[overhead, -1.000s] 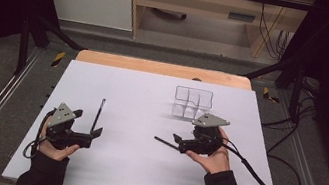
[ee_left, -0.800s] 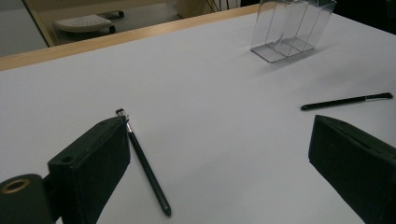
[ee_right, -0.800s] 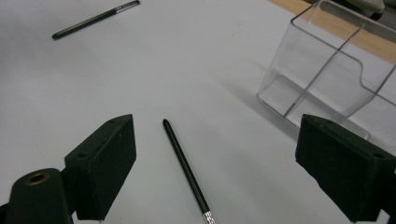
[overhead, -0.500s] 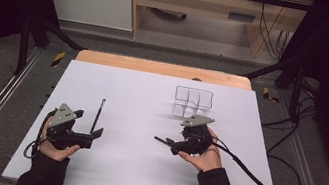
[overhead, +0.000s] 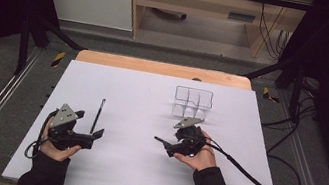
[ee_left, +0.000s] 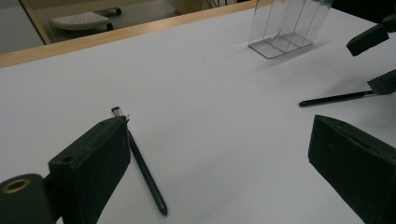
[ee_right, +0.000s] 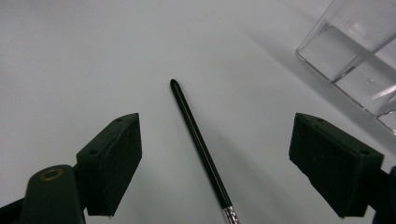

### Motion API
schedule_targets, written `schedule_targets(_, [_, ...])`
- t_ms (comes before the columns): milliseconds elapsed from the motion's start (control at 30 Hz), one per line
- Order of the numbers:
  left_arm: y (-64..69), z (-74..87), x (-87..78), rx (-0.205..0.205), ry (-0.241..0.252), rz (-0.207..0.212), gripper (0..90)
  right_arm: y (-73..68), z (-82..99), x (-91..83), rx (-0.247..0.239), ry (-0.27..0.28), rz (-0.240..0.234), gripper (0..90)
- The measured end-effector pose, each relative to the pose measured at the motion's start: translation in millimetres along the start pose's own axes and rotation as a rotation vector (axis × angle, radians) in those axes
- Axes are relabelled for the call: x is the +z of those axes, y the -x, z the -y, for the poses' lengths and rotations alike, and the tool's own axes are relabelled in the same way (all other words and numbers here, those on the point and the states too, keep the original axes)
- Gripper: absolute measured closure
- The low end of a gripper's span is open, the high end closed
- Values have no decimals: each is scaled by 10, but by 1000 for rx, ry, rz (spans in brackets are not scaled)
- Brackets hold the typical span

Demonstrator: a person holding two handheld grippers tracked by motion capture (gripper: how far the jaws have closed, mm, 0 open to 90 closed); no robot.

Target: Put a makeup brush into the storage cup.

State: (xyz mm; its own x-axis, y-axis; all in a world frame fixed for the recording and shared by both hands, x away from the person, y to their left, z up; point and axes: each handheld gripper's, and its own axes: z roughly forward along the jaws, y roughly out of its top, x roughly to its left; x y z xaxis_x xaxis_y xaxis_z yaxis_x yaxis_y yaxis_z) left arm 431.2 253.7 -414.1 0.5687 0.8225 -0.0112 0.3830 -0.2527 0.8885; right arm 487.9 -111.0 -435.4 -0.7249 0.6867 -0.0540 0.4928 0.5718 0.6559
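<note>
Two black pens on a white table, one set between each gripper's open jaws.
High view: the right gripper [overhead: 164,144] hovers over the right pen [overhead: 160,140] near the clear divided holder [overhead: 193,102]; the left gripper [overhead: 96,134] sits by the left pen [overhead: 97,116]. Left gripper view: jaws wide, gripping nothing, pen just beside one pad. Right gripper view: jaws have just been closing, not touching the pen; a skewed pinch could roll the thin pen away.

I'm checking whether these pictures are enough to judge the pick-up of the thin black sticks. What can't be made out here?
- Right stick: its metal end is cut off by the bottom edge of the right gripper view.
- Left stick: partly behind the left hand-held gripper jaw in the left gripper view.
- Clear organizer: top cut off in both gripper views; dividers faint from above.
</note>
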Motion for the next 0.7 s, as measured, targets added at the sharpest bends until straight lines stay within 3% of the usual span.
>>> schedule_targets(467, [10, 2, 12, 3, -4, 3, 49, -5, 55, 235, -13, -81, -6, 283])
schedule_targets(700, [1, 5, 14, 0, -4, 2, 49, -2, 69, 292, -11, -104, -13, 402])
